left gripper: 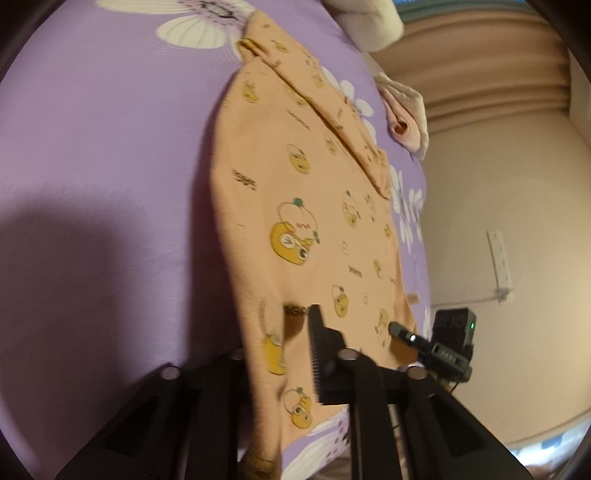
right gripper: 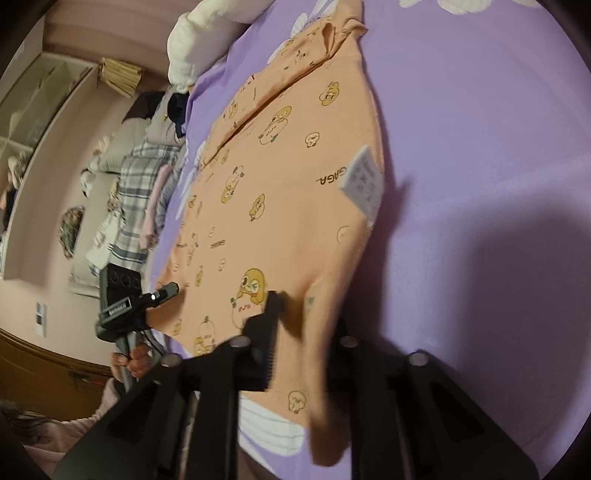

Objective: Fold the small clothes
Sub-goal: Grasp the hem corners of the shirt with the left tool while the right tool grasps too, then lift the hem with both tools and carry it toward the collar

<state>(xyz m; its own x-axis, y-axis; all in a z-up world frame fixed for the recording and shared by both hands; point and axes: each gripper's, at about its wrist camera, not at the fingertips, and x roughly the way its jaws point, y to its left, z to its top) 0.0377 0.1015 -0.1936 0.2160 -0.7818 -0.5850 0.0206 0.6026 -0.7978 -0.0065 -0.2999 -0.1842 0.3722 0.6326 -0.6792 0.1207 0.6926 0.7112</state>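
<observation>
Orange shirt (left gripper: 295, 206) with yellow cartoon prints lies spread flat on the purple floral bedsheet (left gripper: 103, 147), its near edge lifted up toward both cameras. Left gripper (left gripper: 291, 354) has cloth running between its two black fingers (left gripper: 325, 354), the near hem drawn up through the gap and the serrated pad pressed against the fabric, so it is pinched closed on the shirt. Same story on the other side: right gripper (right gripper: 291, 354) is clamped on the shirt (right gripper: 288, 192), a fold of orange cloth rising between its fingers (right gripper: 266, 343) and draping down toward the lens. A white care label (right gripper: 364, 182) sticks up from the garment's edge, beside the printed word "GAGA". From the left wrist view the other gripper (left gripper: 439, 339) shows at the shirt's far corner, its tip touching the cloth; from the right wrist view the opposite one (right gripper: 129, 299) sits at the matching corner, a hand (right gripper: 133, 363) wrapped round its grip. One sleeve (left gripper: 332, 107) lies folded across the body toward the top. Cream plush cloth (left gripper: 369, 22) lies beyond the collar end, a pink garment (left gripper: 404, 125) near the bed's edge, and a pile of plaid and pale clothes (right gripper: 133, 192) sits off the bed's side
</observation>
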